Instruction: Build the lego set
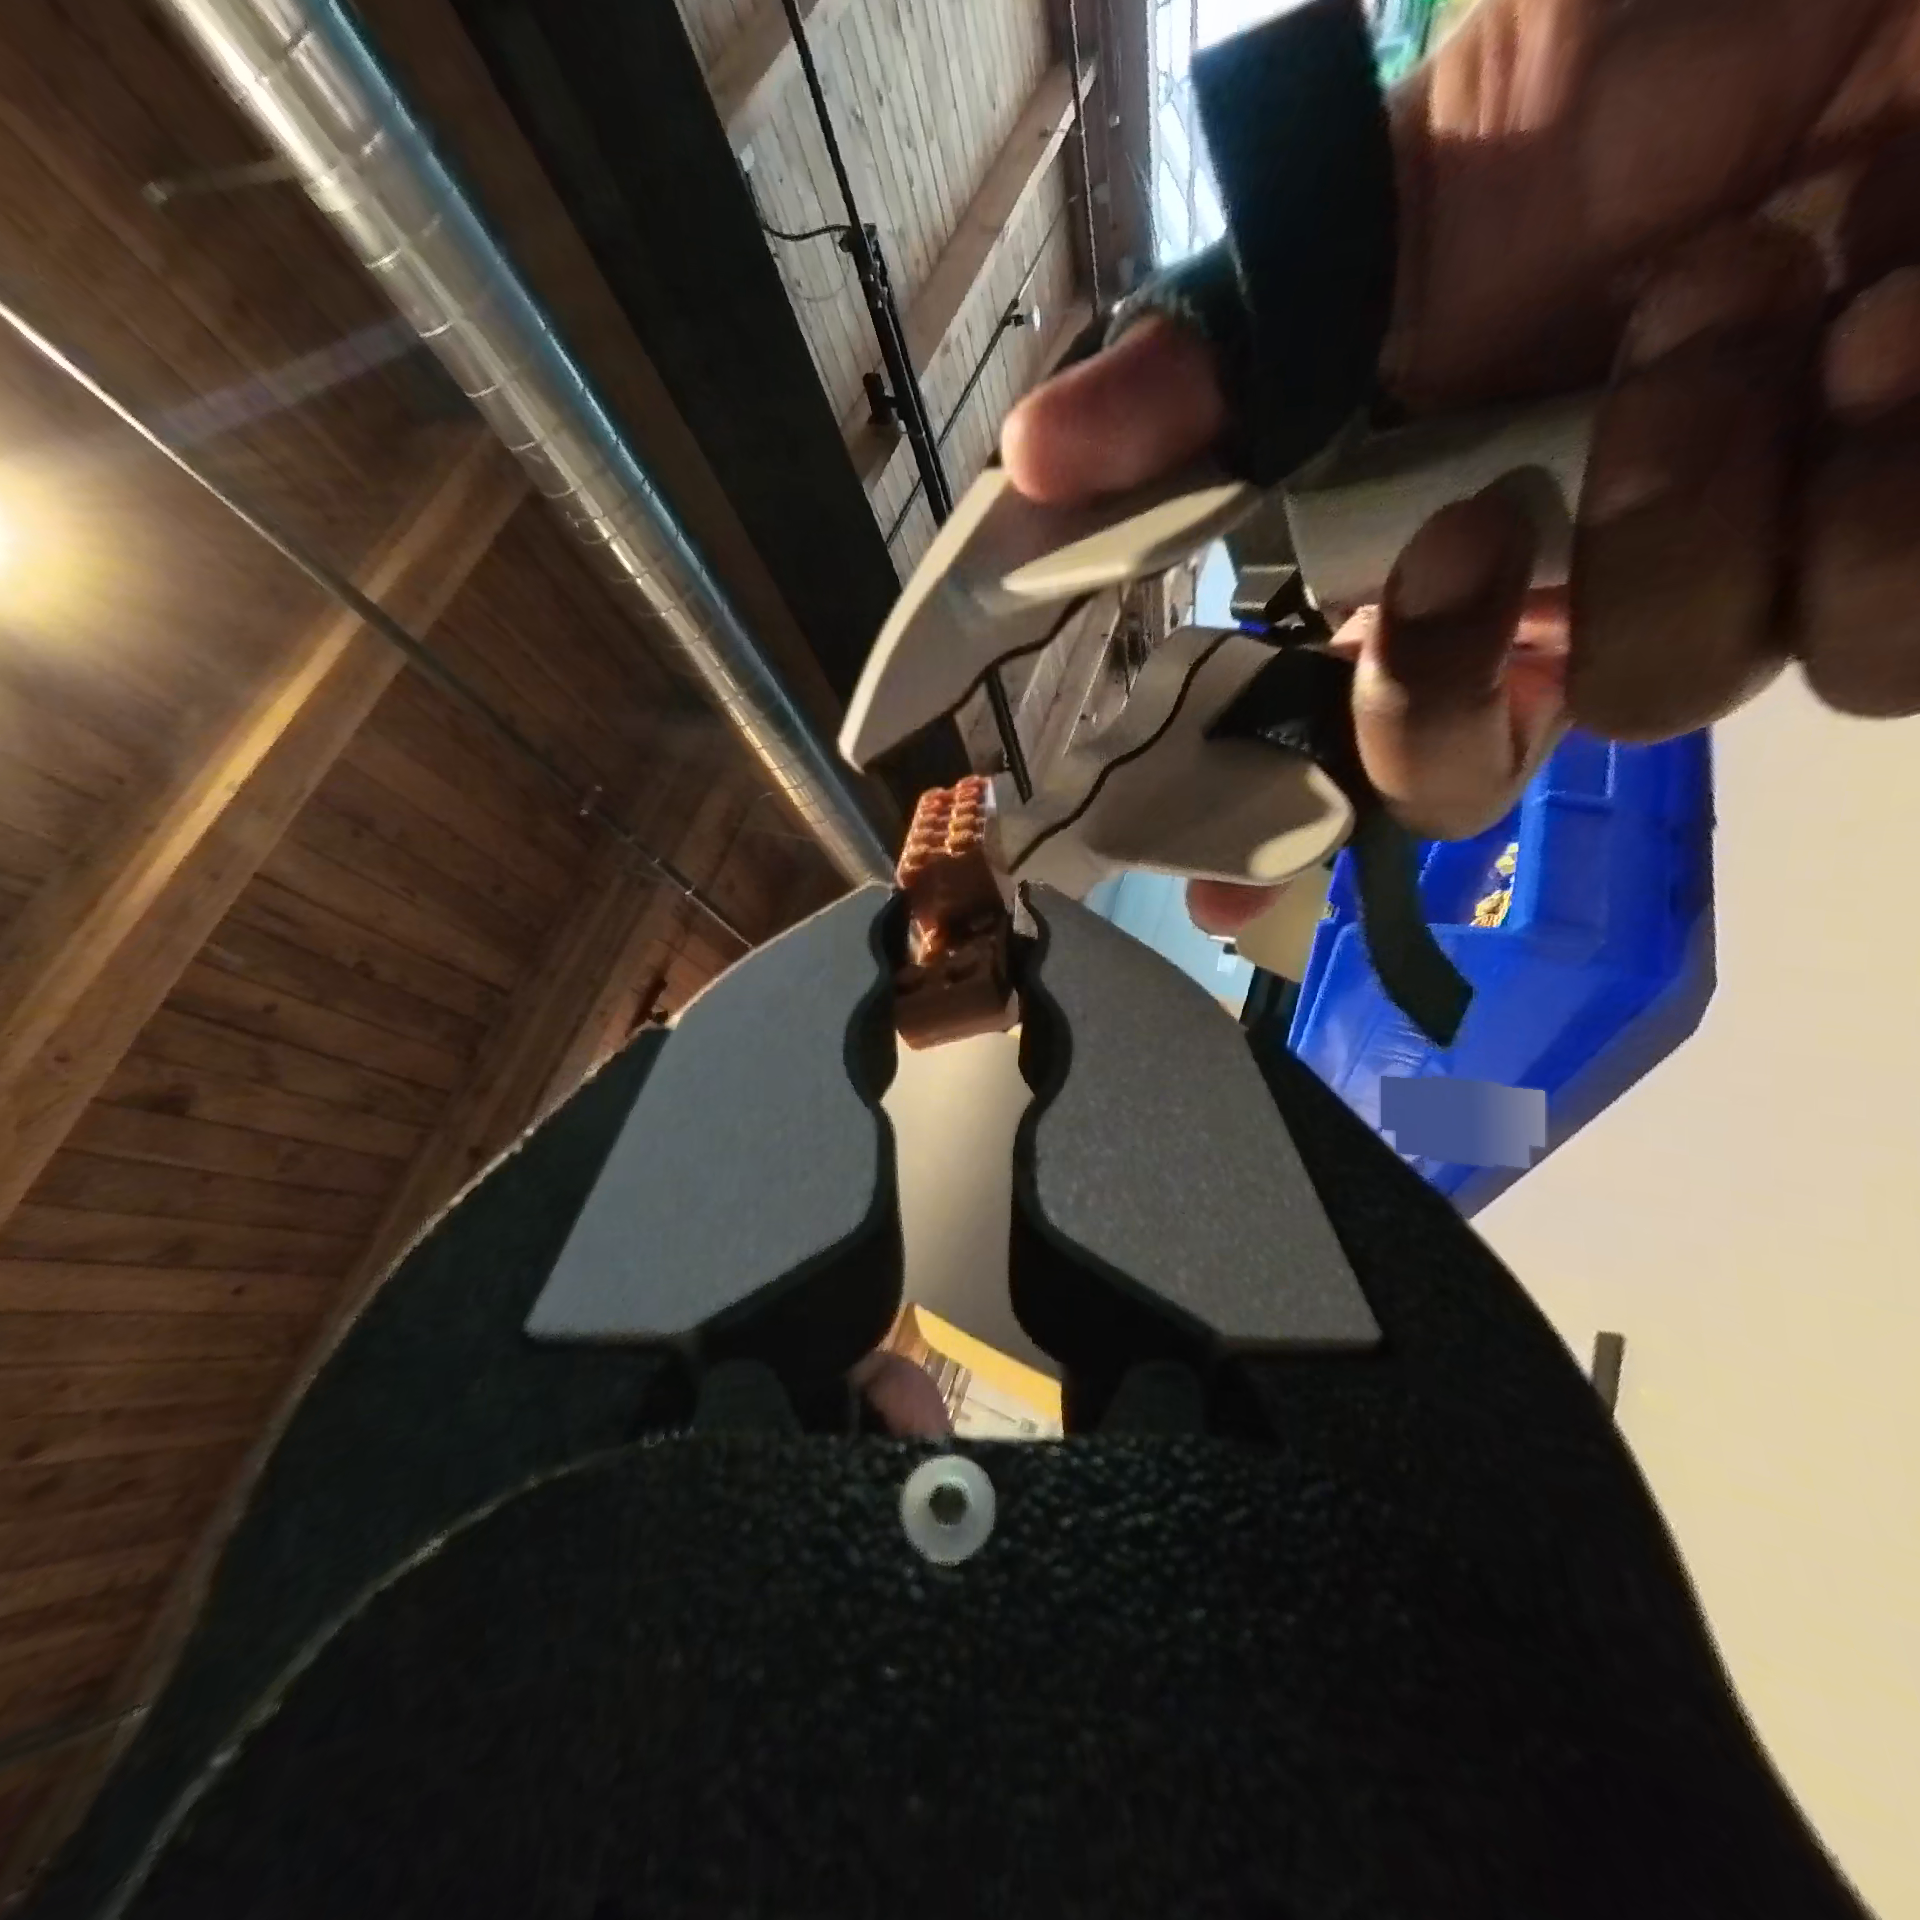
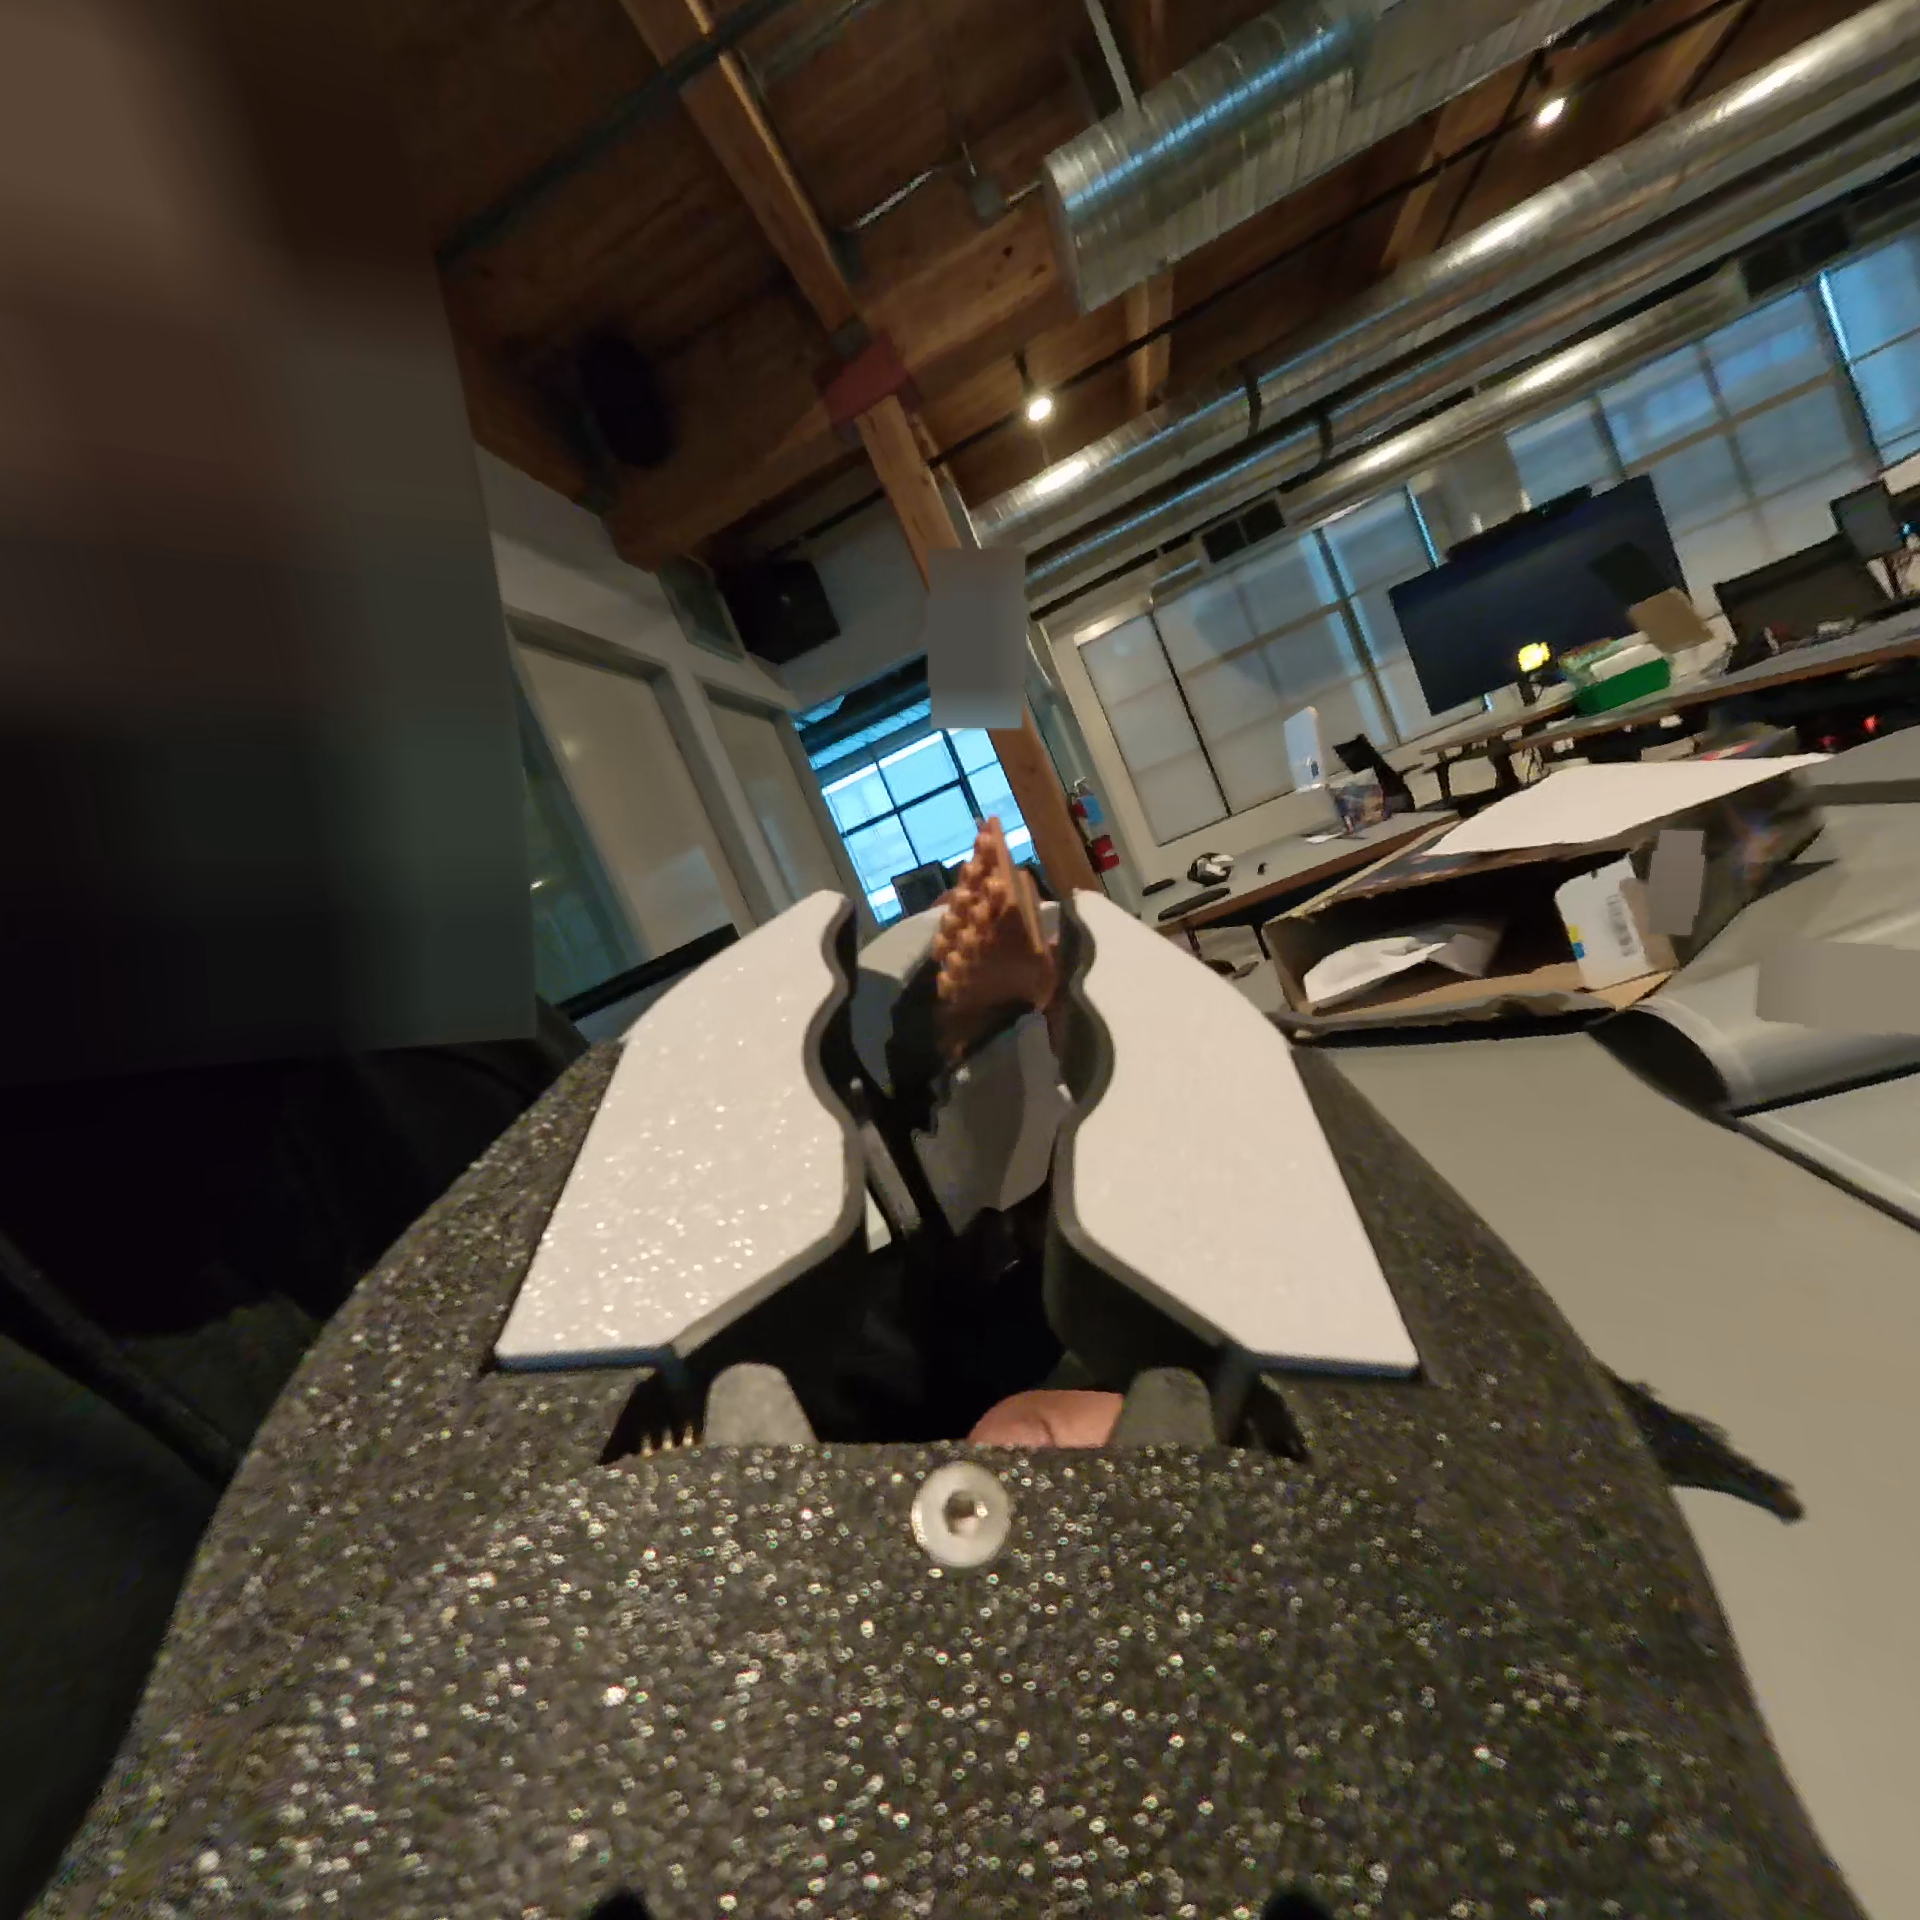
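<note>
Left tongs (image 1: 956, 935) were closed down on a small brown lego assembly (image 1: 951, 961), w/ the dark wavy inner edges of both fingers pressed against its sides near the tips. The fingers wore flat grey plates w/ a fine grainy finish; the body behind was black, pebbled plastic w/ a pale screw in the middle. The lego stuck up past the fingertips: a blocky lower part and a studded orange-brown plate (image 1: 940, 836) on top, studs in neat rows.

Right tongs (image 1: 992, 831) came in from upper right in the left wrist view, held by a hand (image 1: 1621, 436) w/ black straps across the fingers. Its grey, wavy-edged fingers sat at the studded plate's edge, narrowly parted; whether they truly clamped it can't be told.

In the right wrist view the right tongs (image 2: 961, 914) showed the same plate (image 2: 987, 914) edge-on betw. the tips, tilted, studs facing left, w/ the left tongs' grey fingers (image 2: 997, 1101) below it. All of it was held in the air, above a grey bench (image 2: 1558, 1195). An open cardboard box (image 2: 1455, 935) lay on the bench at right. A blue plastic bin (image 1: 1538, 935) sat behind in the left wrist view.
</note>
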Motion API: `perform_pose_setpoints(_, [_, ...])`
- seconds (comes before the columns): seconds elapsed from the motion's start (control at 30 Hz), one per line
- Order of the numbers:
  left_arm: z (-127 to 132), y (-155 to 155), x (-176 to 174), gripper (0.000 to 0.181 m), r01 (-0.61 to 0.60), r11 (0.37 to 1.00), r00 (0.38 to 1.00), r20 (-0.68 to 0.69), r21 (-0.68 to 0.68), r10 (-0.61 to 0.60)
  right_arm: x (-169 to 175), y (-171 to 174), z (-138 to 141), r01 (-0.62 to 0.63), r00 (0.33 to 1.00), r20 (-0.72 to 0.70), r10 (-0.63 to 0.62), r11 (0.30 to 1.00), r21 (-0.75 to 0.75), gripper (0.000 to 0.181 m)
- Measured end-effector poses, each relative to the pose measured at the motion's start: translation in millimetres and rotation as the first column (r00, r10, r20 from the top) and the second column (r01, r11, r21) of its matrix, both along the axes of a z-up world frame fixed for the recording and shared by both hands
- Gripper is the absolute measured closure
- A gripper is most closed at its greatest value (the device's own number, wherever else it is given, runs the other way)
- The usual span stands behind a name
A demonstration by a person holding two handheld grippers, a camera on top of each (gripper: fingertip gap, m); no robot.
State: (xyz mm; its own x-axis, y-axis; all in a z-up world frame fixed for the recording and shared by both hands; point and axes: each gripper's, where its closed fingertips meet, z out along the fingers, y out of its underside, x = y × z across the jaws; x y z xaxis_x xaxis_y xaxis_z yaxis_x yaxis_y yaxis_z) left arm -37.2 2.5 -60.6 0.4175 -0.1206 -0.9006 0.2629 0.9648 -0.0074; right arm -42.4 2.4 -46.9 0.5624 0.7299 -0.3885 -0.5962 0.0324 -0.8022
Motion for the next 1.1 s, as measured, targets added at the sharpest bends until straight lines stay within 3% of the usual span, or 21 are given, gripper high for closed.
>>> perform_pose_setpoints(0.1, [0.5, 0.0, -0.7, 0.163, 0.005, 1.000, 1.000, 0.002, -0.005, -0.005, -4.9, 1.1, -1.5, -0.014, 1.000, 0.011, 0.015, 1.000, -0.015, 0.145])
perform_pose_setpoints(0.23, [0.8, -5.3, -2.4, 0.163, 0.028, 1.000, 1.000, 0.004, -0.005, -0.028, -5.2, 2.9, -4.0, -0.007, 1.000, 0.012, 0.007, 1.000, -0.020, 0.160])
perform_pose_setpoints(0.8, [-0.1, -5.9, -1.3, 0.163, 0.049, 0.998, 0.999, -0.010, -0.042, -0.049, -3.9, 3.0, -4.9, 0.043, 0.996, 0.076, -0.041, 0.999, -0.014, 0.162])
perform_pose_setpoints(0.87, [-1.4, -2.6, 1.6, 0.164, 0.075, 0.991, 0.996, -0.045, -0.109, -0.080, -0.3, 6.4, -5.1, 0.057, 0.997, 0.048, -0.056, 0.998, -0.026, 0.161])
perform_pose_setpoints(0.97, [-5.6, 5.1, 7.5, 0.163, 0.144, 0.939, 0.970, -0.143, -0.312, -0.196, 6.0, 10.6, -8.9, 0.066, 0.997, 0.036, -0.064, 0.996, -0.059, 0.132])
perform_pose_setpoints(1.1, [-16.7, 20.1, 18.6, 0.163, 0.152, 0.786, 0.867, -0.301, -0.599, -0.396, 18.3, 18.0, -21.6, 0.142, 0.983, 0.131, -0.128, 0.984, -0.104, 0.125])
